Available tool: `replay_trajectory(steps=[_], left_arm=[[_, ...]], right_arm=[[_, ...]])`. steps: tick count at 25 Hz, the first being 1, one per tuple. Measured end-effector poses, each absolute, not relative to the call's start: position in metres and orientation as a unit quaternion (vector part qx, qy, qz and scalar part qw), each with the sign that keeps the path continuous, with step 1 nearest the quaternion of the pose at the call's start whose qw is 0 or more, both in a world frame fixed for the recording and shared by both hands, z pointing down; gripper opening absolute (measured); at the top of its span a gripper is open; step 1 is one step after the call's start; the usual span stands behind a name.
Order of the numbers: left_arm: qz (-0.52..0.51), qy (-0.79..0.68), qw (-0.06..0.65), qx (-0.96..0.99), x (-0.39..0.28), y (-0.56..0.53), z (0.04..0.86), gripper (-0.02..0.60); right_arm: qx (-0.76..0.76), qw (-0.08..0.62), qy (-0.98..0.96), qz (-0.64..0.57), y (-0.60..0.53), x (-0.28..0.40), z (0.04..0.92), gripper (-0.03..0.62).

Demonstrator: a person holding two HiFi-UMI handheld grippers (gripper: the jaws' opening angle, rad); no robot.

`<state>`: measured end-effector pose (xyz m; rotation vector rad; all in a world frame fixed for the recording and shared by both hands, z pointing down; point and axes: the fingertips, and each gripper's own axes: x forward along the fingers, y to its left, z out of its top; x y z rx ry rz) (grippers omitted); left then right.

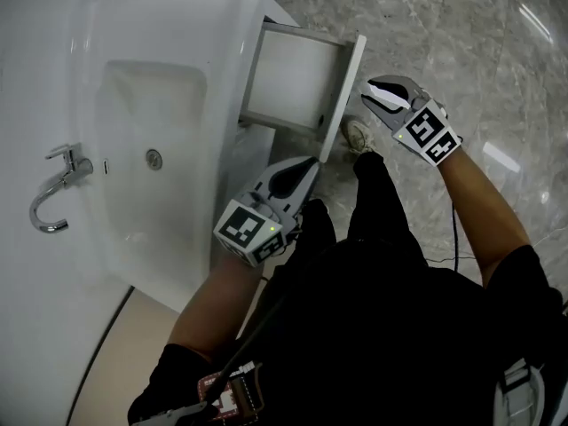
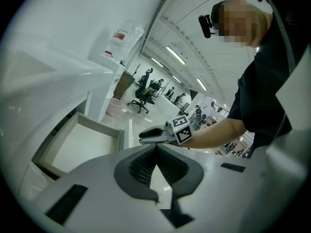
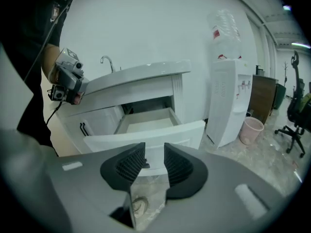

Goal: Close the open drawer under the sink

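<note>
The white drawer (image 1: 297,78) stands pulled out from under the sink (image 1: 133,105), its front panel (image 1: 344,96) toward me. My right gripper (image 1: 373,91) hovers just right of that panel's top edge. In the right gripper view its jaws (image 3: 154,161) stand open with nothing between them, pointing at the drawer front (image 3: 146,139). My left gripper (image 1: 306,171) sits below the drawer near the sink's edge. Its jaws (image 2: 155,148) meet at the tips, shut and empty, with the drawer (image 2: 82,144) to the left and the right gripper (image 2: 150,136) ahead.
A chrome faucet (image 1: 58,189) is on the sink. A white water dispenser (image 3: 231,101) and a pink bin (image 3: 251,130) stand right of the cabinet. Cabinet doors with black handles (image 3: 85,129) are left of the drawer. My shoe (image 1: 358,134) rests on the marble floor.
</note>
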<state>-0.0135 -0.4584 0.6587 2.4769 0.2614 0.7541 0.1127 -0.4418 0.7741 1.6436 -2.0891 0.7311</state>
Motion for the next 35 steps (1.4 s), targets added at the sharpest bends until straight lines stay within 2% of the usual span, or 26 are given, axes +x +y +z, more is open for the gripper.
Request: replay_trajectory(steps=[6, 11, 24, 35], left_arm=[[0.285, 0.088, 0.291, 0.909, -0.012, -0.442, 0.688, 0.000], [0.275, 0.062, 0.302, 0.910, -0.017, -0.456, 0.708, 0.000], [0.279, 0.036, 0.308, 0.909, -0.030, -0.467, 0.734, 0.000], [0.276, 0.027, 0.318, 0.907, -0.040, -0.467, 0.736, 0.000]], right_arm=[[0.544, 0.218, -0.767, 0.261, -0.435, 0.081, 0.821, 0.141], [0.528, 0.239, -0.773, 0.261, -0.448, 0.059, 0.858, 0.159], [0.522, 0.301, -0.761, 0.241, -0.465, 0.056, 0.902, 0.153], [0.521, 0.306, -0.760, 0.240, -0.470, 0.054, 0.901, 0.138]])
